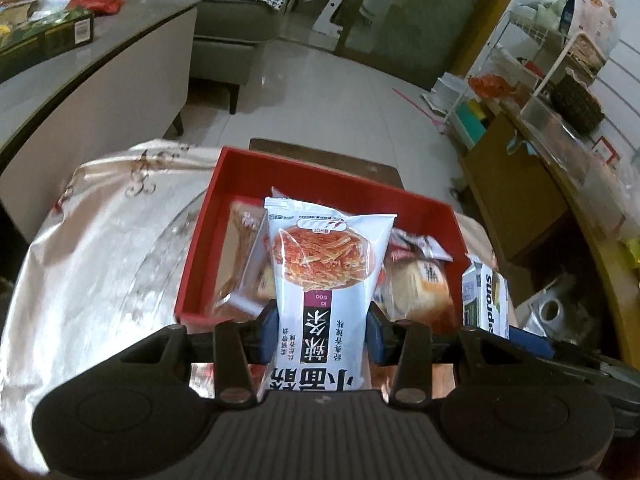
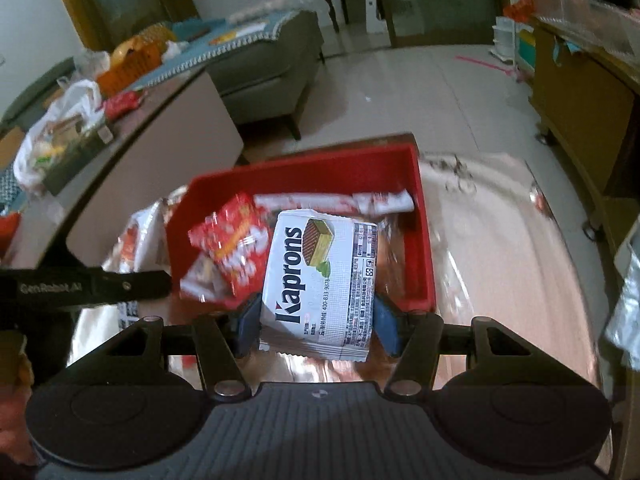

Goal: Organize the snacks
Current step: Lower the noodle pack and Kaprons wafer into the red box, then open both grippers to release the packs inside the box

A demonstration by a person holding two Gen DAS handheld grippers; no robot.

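**Two packets held over red tray**

Tiled floor (image 1: 320, 92) behind, grey sofa (image 1: 236, 24) and cluttered side table (image 1: 120, 48) at the far left; shiny patterned tablecloth (image 1: 100, 240) underneath, bare and roomy left of the tray in the left view, right of it in the right view; red tray (image 1: 320, 176) near the table's far edge, far wall and one side wall plain, near wall hidden behind the grippers.

Left gripper (image 1: 322, 330) clenched on a white spicy-strip packet (image 1: 324, 264), bottom end cut off by the gripper body; right gripper (image 2: 316, 320) pressing on a white wafer packet (image 2: 320, 276), lower seam below the blue pads (image 2: 386, 320); both packets above the tray's near side; snacks inside blurred, a red packet (image 2: 236, 244) and wrapped buns (image 1: 416, 284) only roughly legible.
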